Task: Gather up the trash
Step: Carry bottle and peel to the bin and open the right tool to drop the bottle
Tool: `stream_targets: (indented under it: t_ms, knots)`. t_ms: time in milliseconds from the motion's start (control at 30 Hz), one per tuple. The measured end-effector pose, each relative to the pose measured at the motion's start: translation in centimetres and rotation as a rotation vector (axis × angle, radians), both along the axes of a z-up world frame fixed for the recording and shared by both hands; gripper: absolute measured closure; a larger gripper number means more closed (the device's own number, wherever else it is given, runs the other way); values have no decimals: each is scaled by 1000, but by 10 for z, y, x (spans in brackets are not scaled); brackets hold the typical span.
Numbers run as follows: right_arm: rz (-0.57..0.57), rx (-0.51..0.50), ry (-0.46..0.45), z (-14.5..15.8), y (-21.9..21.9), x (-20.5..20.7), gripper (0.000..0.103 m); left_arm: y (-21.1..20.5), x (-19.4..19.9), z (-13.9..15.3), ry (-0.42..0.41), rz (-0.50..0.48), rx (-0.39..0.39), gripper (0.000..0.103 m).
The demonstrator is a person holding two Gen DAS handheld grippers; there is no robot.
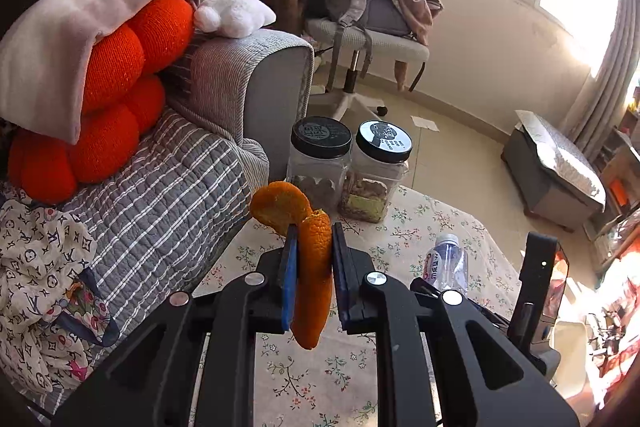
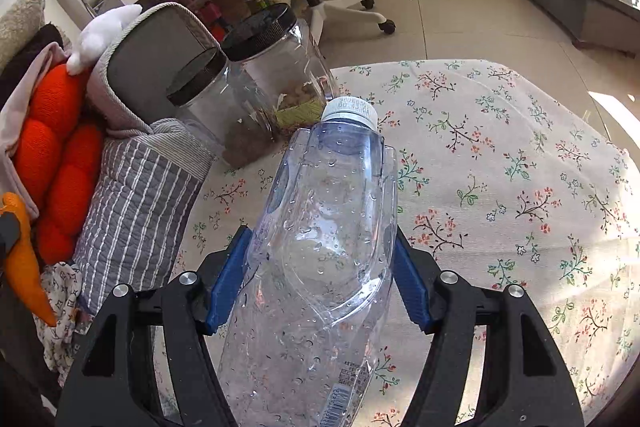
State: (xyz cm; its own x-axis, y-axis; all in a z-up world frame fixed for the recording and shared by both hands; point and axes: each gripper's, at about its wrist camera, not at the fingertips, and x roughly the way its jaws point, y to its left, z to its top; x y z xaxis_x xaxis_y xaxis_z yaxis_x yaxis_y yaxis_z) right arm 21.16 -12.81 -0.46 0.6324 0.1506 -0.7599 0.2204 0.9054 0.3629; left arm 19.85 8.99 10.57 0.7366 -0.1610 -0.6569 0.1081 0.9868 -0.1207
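Note:
A curled strip of orange peel (image 1: 314, 267) stands pinched between the blue pads of my left gripper (image 1: 316, 231), which is shut on it above the flowered tablecloth (image 1: 404, 231). The same peel (image 2: 24, 267) shows at the left edge of the right wrist view. My right gripper (image 2: 320, 235) is shut on a clear, empty plastic water bottle (image 2: 328, 227), with both pads against its sides and its white cap (image 2: 350, 111) pointing away from me. The bottle hangs tilted above the tablecloth (image 2: 500, 167). In the left wrist view the bottle (image 1: 446, 263) appears to the right of my fingers.
Two black-lidded clear jars (image 1: 320, 163) (image 1: 382, 175) stand at the table's far edge beside a grey striped sofa (image 1: 180, 195) with orange cushions (image 1: 120, 87). An office chair (image 1: 360, 39) and a grey box (image 1: 552, 163) stand on the floor beyond. A white container (image 1: 568, 347) sits at the right.

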Motion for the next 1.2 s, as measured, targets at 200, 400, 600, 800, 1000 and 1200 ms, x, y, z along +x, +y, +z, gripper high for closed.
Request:
stream_targets:
  t_ms: [200,400,600,800,1000,1200]
  knots:
    - [-18,-80,-123,47,-34,-46,39,-40,-20,8,-50,-82,35,87]
    - [-63,-129,-202,80,-78,-96,39,-81,-44,20,-115,-156,71,87]
    - [-123,-209,-251,94,-115,-135,39,-128,-71,23,-132,-226,65,87]
    - [-213,-224,-249,95,-168,-173,39,-181,-95,16,-122,-305,49,87]
    - [-324,-267,-225,88,-229,-211,38,-237,-118,6,-104,-393,44,87]
    - [-444,-293,-150,67,-290,-241,38,-287,-138,-5,-81,-470,45,87]
